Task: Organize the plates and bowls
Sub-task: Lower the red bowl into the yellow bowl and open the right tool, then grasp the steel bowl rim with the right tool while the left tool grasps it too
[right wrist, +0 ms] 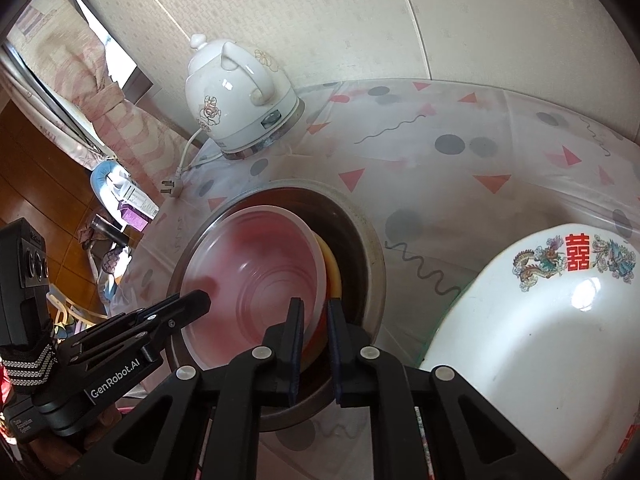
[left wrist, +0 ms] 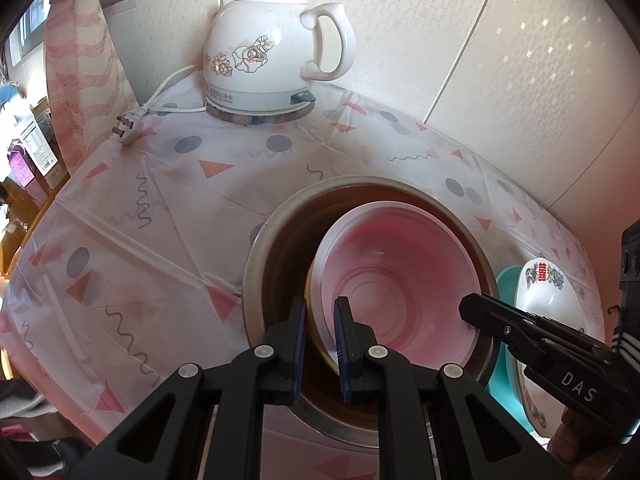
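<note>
Your left gripper (left wrist: 322,308) pinches the near-left rim of the pink bowl (left wrist: 400,272), jaws nearly closed on it. Your right gripper (right wrist: 314,312) is clamped on the bowl's opposite rim. The bowl sits nested over a yellow bowl (right wrist: 334,272) inside the metal basin (right wrist: 360,220) on the worktop (left wrist: 160,216).

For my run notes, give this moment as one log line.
left gripper: shut on translucent pink plastic bowl rim | right gripper: shut on opposite rim | bowl inside metal basin
</note>
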Demonstrator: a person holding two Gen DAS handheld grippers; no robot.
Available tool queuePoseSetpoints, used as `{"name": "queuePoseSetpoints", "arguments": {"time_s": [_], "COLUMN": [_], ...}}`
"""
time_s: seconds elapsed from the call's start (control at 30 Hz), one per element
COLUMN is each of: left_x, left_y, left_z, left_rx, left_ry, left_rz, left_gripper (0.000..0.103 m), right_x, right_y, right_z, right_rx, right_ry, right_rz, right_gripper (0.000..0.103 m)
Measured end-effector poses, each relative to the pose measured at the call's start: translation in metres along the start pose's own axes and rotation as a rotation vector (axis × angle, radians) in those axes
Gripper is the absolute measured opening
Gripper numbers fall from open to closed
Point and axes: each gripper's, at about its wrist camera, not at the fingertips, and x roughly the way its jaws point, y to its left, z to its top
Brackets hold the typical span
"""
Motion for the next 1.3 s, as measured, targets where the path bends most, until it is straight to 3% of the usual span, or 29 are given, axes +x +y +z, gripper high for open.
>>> {"name": "queuePoseSetpoints", "arguments": {"time_s": [0.73, 1.3], "left_x": [-0.003, -0.019], "left_y": [-0.001, -0.003], "left_z": [-0.006, -0.01], "left_rx": [0.007, 0.001], "left_ry": [-0.007, -0.033], "left_rz": [0.02, -0.001], "left_gripper": [0.015, 0.025], "right_x": [-0.002, -0.029], "right_y": [-0.002, -0.018], "right_z": [-0.003, -0.009], "right_rx": [0.037, 0.094], "right_ry": [0.008, -0.053], "right_rz": [0.03, 0.048], "right_gripper": [0.015, 0.017]}}
